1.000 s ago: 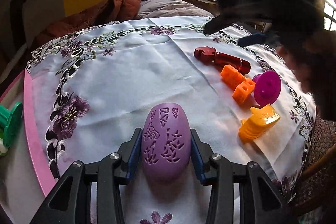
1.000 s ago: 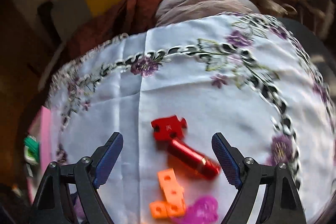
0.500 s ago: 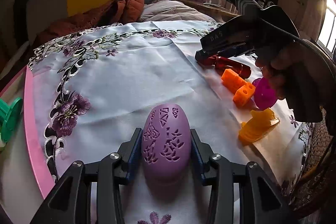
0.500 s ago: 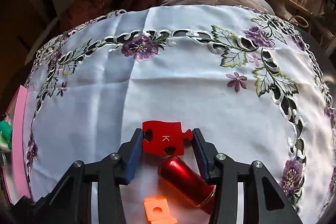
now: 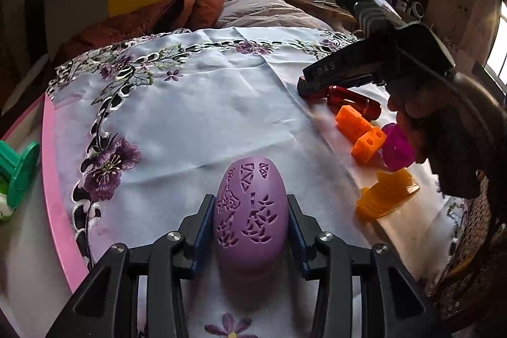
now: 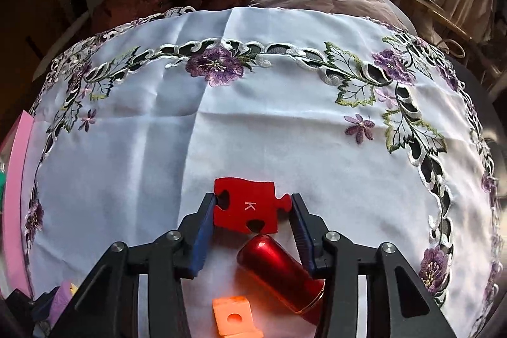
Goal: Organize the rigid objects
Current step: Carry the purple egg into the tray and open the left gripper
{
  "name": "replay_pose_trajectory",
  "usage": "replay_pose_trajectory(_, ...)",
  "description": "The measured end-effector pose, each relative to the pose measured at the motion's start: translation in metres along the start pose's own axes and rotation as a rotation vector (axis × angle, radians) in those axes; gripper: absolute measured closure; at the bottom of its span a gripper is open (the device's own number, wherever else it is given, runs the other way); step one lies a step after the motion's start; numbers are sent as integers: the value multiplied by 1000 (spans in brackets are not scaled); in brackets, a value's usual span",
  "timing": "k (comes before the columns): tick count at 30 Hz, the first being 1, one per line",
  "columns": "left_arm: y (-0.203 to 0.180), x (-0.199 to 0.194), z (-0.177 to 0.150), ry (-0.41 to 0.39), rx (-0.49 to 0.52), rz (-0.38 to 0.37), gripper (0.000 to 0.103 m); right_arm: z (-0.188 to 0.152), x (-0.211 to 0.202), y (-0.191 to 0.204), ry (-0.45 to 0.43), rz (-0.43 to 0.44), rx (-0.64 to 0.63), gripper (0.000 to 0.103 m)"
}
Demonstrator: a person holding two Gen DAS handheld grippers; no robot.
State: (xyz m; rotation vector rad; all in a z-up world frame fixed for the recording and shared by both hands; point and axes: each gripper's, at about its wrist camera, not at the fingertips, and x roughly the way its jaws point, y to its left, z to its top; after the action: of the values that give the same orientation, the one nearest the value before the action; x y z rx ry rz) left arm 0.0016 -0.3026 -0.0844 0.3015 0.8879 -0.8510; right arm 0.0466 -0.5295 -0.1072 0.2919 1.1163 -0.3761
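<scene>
My left gripper (image 5: 250, 206) is shut on a purple egg-shaped shell with cut-out patterns (image 5: 252, 211), low over the embroidered white tablecloth (image 5: 196, 116). In the right wrist view my right gripper (image 6: 252, 201) is shut on a flat red puzzle piece marked K (image 6: 247, 205), both pads touching its sides on the cloth. A glossy red cylinder (image 6: 279, 268) lies just behind the piece, between the fingers. The left wrist view shows the right gripper (image 5: 305, 86) at the far right, tips down on the cloth, held by a hand (image 5: 424, 129).
Near the red cylinder (image 5: 358, 100) lie an orange holed block (image 5: 358, 129), a magenta disc (image 5: 397, 149) and a yellow-orange ridged piece (image 5: 388, 197). A green object (image 5: 19, 176) sits past the pink table rim (image 5: 54, 179) at left. A bed stands beyond the table.
My right gripper came down over the red puzzle piece and its wide-open jaws closed onto it. The left gripper kept still with the purple egg.
</scene>
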Motion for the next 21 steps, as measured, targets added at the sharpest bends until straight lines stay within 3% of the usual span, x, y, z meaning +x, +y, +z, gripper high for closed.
replay_pose_trajectory(9,-11,-36,4,-75,-2,14,60,-1,-2,0,-13,-13,-22,56)
replay_pose_trajectory(21,10,-89,7,-140,-83,60,60,-1,-2,3,-21,-27,-49,56)
